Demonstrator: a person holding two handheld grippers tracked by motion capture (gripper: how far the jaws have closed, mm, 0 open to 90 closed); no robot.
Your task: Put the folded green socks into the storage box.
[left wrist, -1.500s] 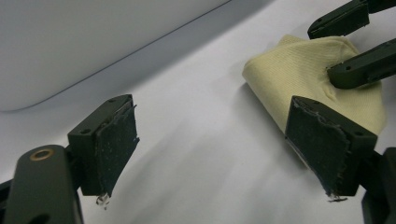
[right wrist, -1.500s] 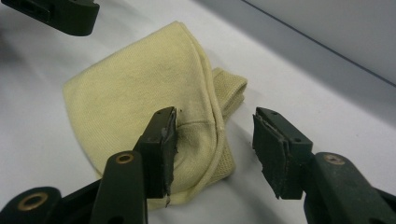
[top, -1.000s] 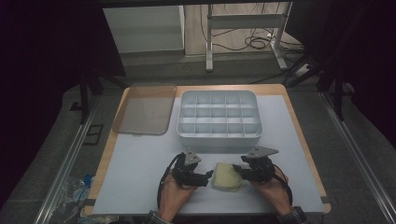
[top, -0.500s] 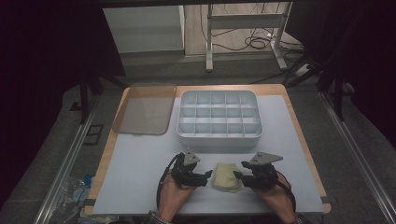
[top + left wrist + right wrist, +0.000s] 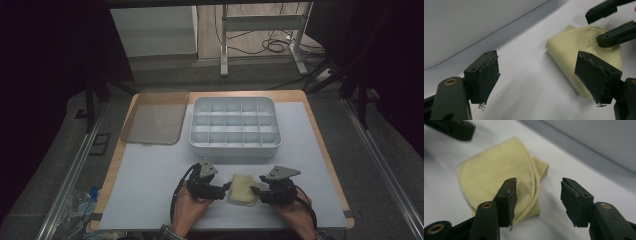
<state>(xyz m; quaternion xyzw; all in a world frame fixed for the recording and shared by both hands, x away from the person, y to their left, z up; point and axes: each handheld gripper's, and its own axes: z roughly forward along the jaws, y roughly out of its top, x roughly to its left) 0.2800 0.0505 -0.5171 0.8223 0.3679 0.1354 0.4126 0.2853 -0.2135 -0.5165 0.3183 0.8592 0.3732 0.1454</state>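
A folded pale yellow cloth (image 5: pixel 242 189) lies on the white mat near the front edge, between the two grippers. My left gripper (image 5: pixel 223 190) points right at it. Its jaws stand open after closing a little, with bare mat between the pads (image 5: pixel 487 75), and the cloth (image 5: pixel 574 47) lies ahead to the right. My right gripper (image 5: pixel 258 192) points left. It is open, one fingertip (image 5: pixel 509 198) hovers over the cloth (image 5: pixel 496 167), and neither pad presses on it.
A white box (image 5: pixel 235 150) divided into several compartments stands behind the cloth at mid table. A clear lid (image 5: pixel 152 117) lies to its left. The mat (image 5: pixel 150 170) ends at a wooden table rim (image 5: pixel 325 145). A metal frame and cables stand beyond the far edge.
The right gripper has drifted slightly toward the near edge. The cloth and the left gripper stay where they were.
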